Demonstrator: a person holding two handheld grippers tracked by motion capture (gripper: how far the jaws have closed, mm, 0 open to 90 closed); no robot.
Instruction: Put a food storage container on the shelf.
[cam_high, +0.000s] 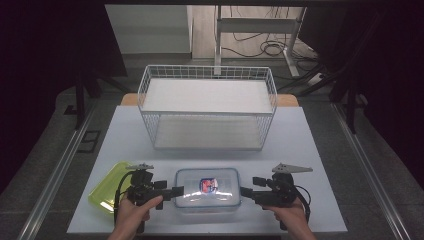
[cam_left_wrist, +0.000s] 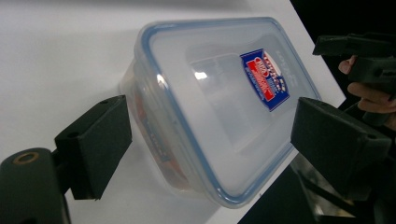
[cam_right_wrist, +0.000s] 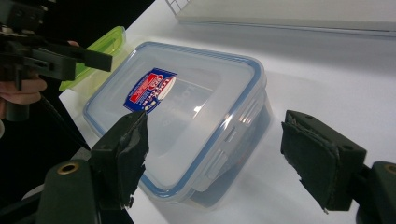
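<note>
At the bottom of the high view, your left gripper (cam_high: 176, 191) sat just beside the left short end of the lidded plastic food container (cam_high: 207, 188), and your right gripper (cam_high: 244, 192) sat just beside its right short end. Both tongs were released: in the left gripper view the jaws stood wide apart, with the container (cam_left_wrist: 219, 107) lying between and beyond them, and in the right gripper view they gaped the same way around the near corner of the box (cam_right_wrist: 182, 116). Neither pair of pads pressed on the plastic that I could see, so you had a two-sided approach lined up and no grasp made.

The container rested on the white table (cam_high: 310, 150) in the lower centre of the high view, its blue-rimmed lid seated and its side latches down, as far as the right gripper view let me judge. Something orange-red showed through the wall; what it was I could not tell.

To the lower left lay a loose green lid (cam_high: 107, 187), untouched. Farther up, in the centre of the frame, stood the white wire basket rack (cam_high: 207, 107), both of its tiers bare.

My judgement: the work had hardly begun. You had yet to close on the box, then lift or open it, and nothing had reached the rack
</note>
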